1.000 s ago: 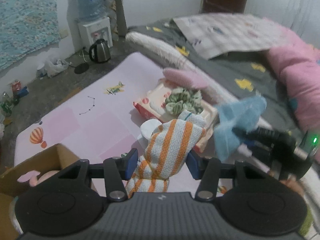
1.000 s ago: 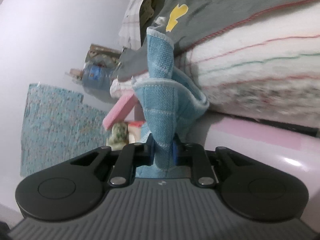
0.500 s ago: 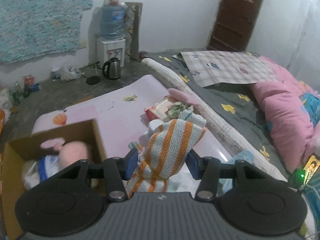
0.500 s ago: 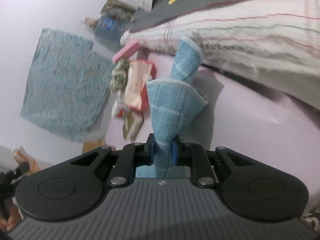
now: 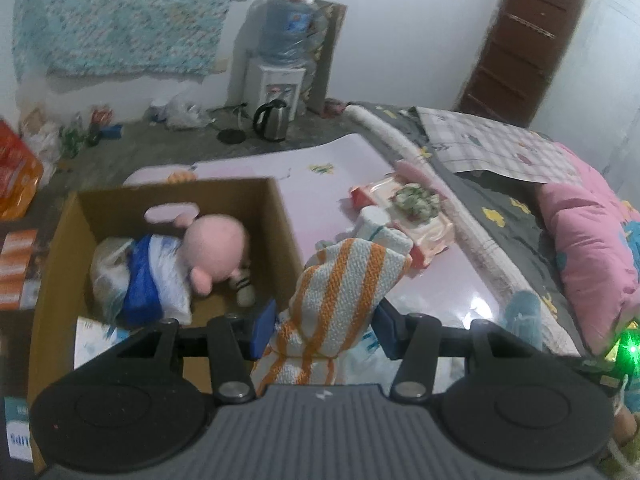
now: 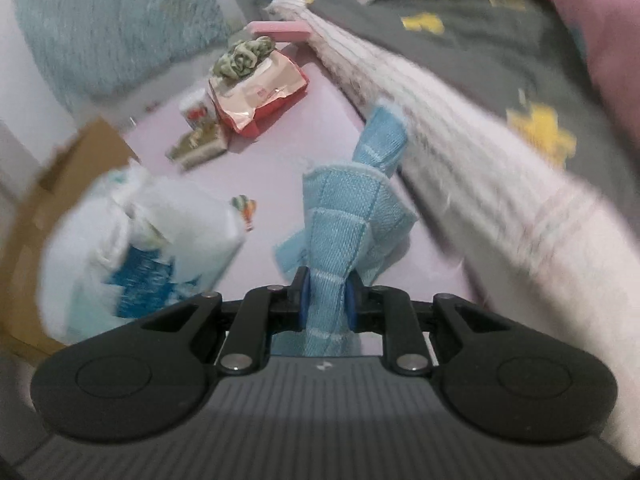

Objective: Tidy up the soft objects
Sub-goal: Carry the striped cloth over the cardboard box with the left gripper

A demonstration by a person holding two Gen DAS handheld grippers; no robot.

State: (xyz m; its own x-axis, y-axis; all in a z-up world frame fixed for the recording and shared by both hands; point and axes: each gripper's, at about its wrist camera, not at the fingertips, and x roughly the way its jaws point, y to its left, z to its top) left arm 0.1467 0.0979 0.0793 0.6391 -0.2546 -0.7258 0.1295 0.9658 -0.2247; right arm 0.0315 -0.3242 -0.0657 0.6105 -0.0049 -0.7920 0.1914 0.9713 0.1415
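Left gripper (image 5: pixel 322 330) pinching the striped cloth (image 5: pixel 340 292) and right gripper (image 6: pixel 325 306) clamped on the blue cloth (image 6: pixel 344 216), both mid-carry; next, I'd say, over the cardboard box (image 5: pixel 280 216) holding the plush doll (image 5: pixel 208 248) and let go

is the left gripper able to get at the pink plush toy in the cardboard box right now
Probably not yet: the left gripper is shut on an orange-striped white cloth, so it's occupied, though the pink plush toy lies uncovered in the open cardboard box.
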